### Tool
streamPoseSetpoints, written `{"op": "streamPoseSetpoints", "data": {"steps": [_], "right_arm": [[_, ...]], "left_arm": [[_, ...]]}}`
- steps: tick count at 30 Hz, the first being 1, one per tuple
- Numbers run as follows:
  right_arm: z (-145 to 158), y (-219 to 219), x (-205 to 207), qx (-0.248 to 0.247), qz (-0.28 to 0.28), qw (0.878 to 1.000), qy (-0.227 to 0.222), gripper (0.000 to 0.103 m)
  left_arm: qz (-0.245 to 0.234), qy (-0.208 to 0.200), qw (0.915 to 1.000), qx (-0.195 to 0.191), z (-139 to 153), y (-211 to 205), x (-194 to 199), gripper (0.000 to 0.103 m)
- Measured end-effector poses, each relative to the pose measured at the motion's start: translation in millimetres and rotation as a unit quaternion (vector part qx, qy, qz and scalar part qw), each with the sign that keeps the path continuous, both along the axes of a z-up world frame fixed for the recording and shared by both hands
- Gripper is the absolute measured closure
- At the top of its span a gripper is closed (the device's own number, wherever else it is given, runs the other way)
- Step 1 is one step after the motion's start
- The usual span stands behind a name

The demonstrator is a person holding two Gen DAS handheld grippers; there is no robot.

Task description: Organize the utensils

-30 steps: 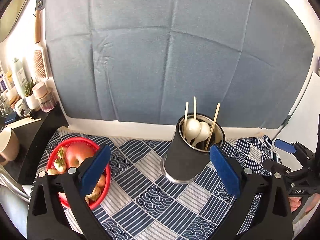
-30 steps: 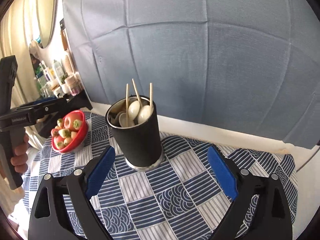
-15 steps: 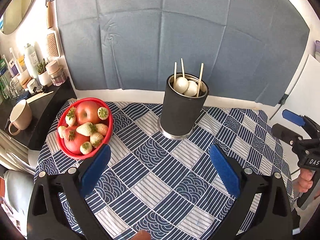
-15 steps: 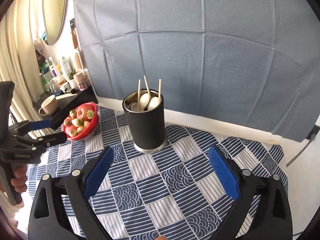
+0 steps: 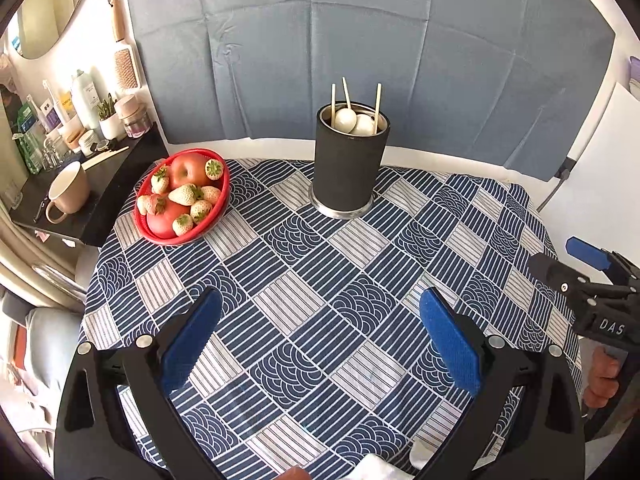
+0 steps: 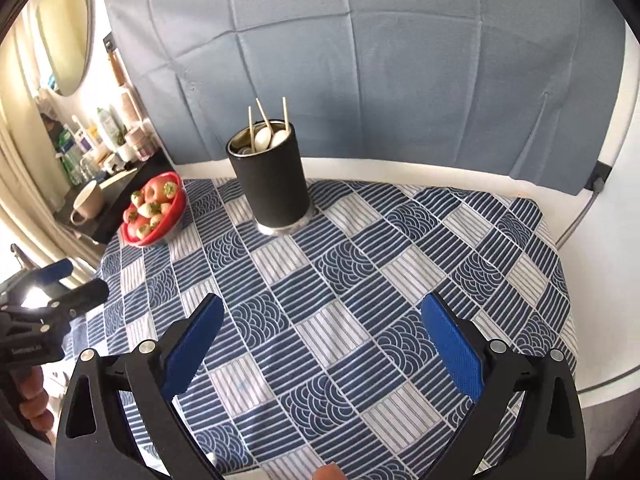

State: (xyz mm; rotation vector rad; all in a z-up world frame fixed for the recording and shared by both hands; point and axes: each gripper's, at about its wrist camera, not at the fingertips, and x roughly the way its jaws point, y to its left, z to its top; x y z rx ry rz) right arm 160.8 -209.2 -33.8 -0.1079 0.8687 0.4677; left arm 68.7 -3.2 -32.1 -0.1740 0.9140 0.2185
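Note:
A black cylindrical utensil holder [image 5: 350, 168] [image 6: 272, 188] stands upright at the far side of the checked tablecloth. Two white spoons [image 5: 346, 119] [image 6: 263, 138] and wooden chopsticks [image 5: 377, 100] [image 6: 285, 114] stick out of it. My left gripper [image 5: 320, 300] hovers open over the near part of the cloth, well short of the holder, with nothing between its blue pads. My right gripper [image 6: 323, 304] is likewise back from the holder; its jaws are opening and nothing is between them. Each gripper shows at the edge of the other's view.
A red bowl [image 5: 158, 238] [image 6: 181, 208] of apples and strawberries sits left of the holder. A dark side shelf at the far left carries a beige mug [image 5: 68, 192] and several bottles. A blue cloth hangs behind the table. The tablecloth [image 5: 320, 260] lies between grippers and holder.
Both grippers have drawn back from the holder, which was close between the fingers a second ago and now stands far off. More of the tablecloth and the fruit bowl has come into view.

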Motion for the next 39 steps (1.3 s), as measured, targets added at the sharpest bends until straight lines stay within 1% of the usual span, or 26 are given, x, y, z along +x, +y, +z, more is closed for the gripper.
{"op": "streamPoseSetpoints", "data": {"steps": [3,8,10,14,20,28,35,39], "right_arm": [[1,-1,-10,-0.005,0.005,1.0,0.006,0.008],[6,-1,-25,-0.009,0.003,1.0,-0.002,0.008],[8,0,-29,-0.009,0.008,1.0,-0.006,0.008],[11,3,-33,-0.01,0.019,1.0,-0.01,0.008],[11,4,-33,-0.007,0.018,1.0,-0.005,0.008],[14,5,-36,-0.009,0.019,1.0,-0.005,0.008],[13,3,-37,-0.009,0.013,1.0,-0.003,0.008],[14,4,-38,-0.015,0.019,1.0,-0.006,0.008]], "left_arm": [[0.004,0.006,1.0,0.0,4,-6,-7,0.006],[0.024,-0.001,0.9991,0.035,13,-8,-13,0.006],[0.03,-0.008,0.9987,0.041,18,-7,-15,0.006],[0.027,-0.009,0.999,0.035,20,-6,-16,0.006],[0.02,-0.007,0.9995,0.024,18,-8,-17,0.006],[0.022,-0.005,0.9994,0.026,19,-8,-20,0.006],[0.015,-0.005,0.9995,0.028,19,-10,-19,0.006],[0.013,-0.001,0.9995,0.028,19,-12,-19,0.006]]}}
